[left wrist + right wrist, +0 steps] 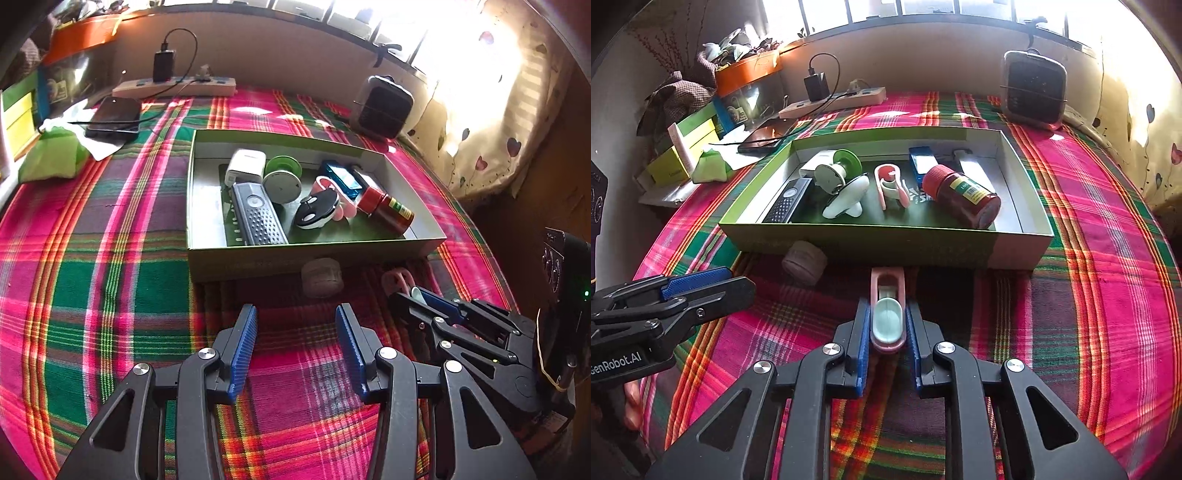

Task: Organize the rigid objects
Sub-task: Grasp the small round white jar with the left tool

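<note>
The green box (886, 240) sits mid-bed on the plaid cloth (1089, 258), already crowded. Right gripper (887, 325) fingers are closed on the pink clip (887, 295) just before the box's near wall; lifted low, it may snag there. Left gripper (297, 347) gapes wide, empty.

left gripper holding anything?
No: the left gripper has its blue-padded fingers spread wide with only the pink and green plaid cloth showing between them.
</note>
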Demonstrator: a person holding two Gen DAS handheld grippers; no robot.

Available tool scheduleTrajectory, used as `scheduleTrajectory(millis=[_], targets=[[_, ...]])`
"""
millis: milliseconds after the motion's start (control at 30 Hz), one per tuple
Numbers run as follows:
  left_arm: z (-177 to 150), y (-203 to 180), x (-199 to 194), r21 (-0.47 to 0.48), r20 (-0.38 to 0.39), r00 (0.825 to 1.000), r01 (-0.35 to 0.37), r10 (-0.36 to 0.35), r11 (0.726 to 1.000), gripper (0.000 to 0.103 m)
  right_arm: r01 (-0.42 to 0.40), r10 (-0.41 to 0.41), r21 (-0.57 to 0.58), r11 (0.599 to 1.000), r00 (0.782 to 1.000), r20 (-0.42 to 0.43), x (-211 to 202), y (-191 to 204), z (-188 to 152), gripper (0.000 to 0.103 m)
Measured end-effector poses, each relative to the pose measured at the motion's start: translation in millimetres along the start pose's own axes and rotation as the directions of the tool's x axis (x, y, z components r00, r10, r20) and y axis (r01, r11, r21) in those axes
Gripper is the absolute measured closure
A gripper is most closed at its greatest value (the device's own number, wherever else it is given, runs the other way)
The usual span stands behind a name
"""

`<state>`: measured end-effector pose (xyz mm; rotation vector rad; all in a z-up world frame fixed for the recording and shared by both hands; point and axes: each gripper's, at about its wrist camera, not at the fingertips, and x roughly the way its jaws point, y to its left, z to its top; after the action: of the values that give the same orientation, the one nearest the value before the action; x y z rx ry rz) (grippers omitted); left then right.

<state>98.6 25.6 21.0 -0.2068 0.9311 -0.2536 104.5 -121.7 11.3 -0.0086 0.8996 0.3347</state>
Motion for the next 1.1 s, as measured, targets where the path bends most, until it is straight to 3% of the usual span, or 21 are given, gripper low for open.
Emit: scheduleTrajectory(millis=[200,700,1100], targets=[[6.0,-15.7,12.9,0.031,-0.011,1.000,-0.018,0.019,0.999,0.059,0.030,-0.030,0.022,0.999,1.000,0.002,-6.8,-20.9,-4.4,0.084],[14.2,-30.0,33.7,0.091,-0.008,0.990,-0.141,0.143,0.986,0.059,0.070,-0.070,0.041,0.997,0.998,0.006,-18.0,-51.2,-11.4,0.084],[13.3,-28.9,32.9,0.076,0.011,0.989,-0.145,0.145,0.986,0.060,0.060,-0.060,0.044,0.997,0.998,0.007,-17.8,-52.1,-11.4,0.084]])
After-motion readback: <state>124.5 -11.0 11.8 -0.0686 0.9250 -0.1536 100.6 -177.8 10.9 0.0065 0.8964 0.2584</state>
